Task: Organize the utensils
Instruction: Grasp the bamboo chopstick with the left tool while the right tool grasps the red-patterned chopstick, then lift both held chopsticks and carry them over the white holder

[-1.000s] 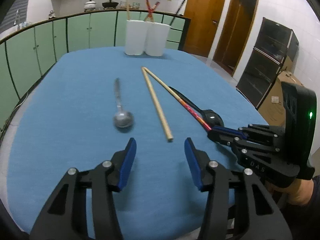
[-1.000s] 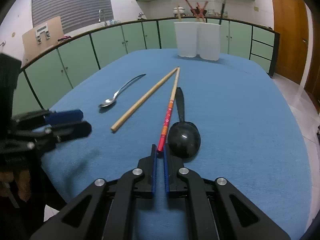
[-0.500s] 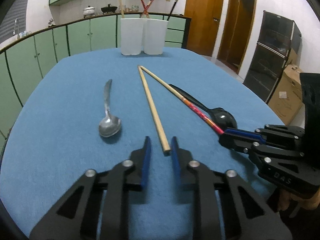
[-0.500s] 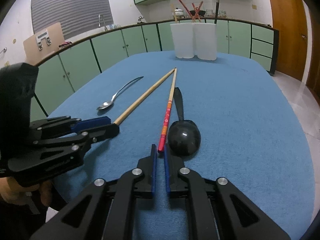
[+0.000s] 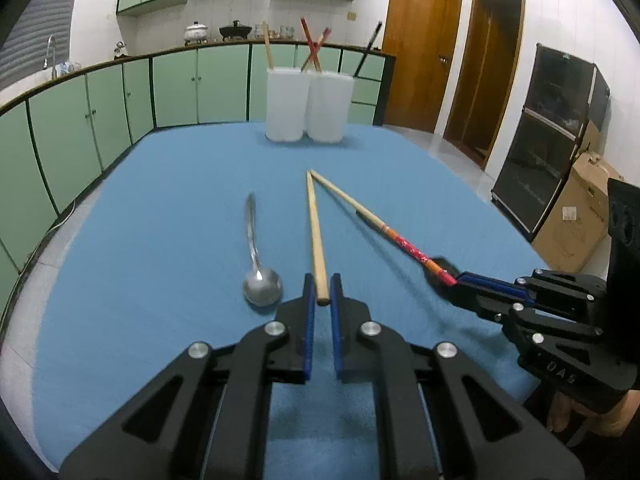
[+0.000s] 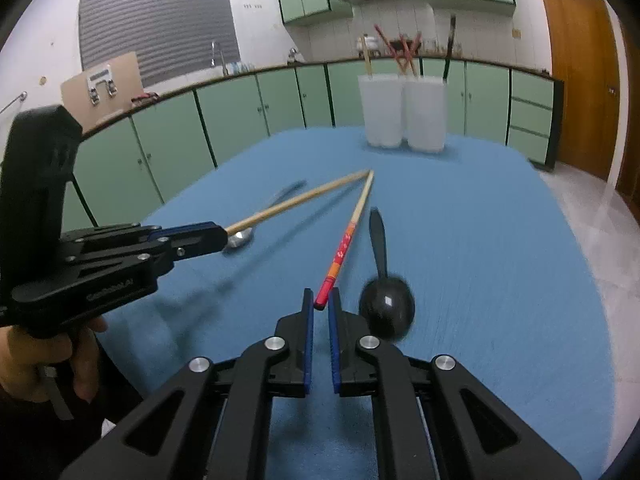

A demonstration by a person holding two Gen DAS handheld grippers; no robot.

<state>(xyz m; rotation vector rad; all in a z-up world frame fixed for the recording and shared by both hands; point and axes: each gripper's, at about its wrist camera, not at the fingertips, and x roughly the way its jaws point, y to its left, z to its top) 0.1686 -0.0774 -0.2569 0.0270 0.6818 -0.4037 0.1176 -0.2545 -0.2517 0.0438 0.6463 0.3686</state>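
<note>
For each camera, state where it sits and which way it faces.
Left wrist: on the left gripper, facing the white holders; its fingers clamp the plain chopstick; right gripper shows at right.
Right wrist: on the right gripper, facing the same holders; it clamps the red chopstick; left gripper and a hand show.
Shared: both chopsticks, holders, metal spoon.

Plain wooden chopstick (image 5: 316,236), near end clamped in left gripper (image 5: 321,294), raised off blue desk (image 5: 160,240). Red-patterned chopstick (image 6: 347,245), red end clamped in right gripper (image 6: 320,307), far tips almost meeting. Metal spoon (image 5: 258,268) flat, bowl up. Black spoon (image 6: 385,292) flat. Two white holders (image 5: 306,106) upright at far edge, side by side, chopsticks inside.
</note>
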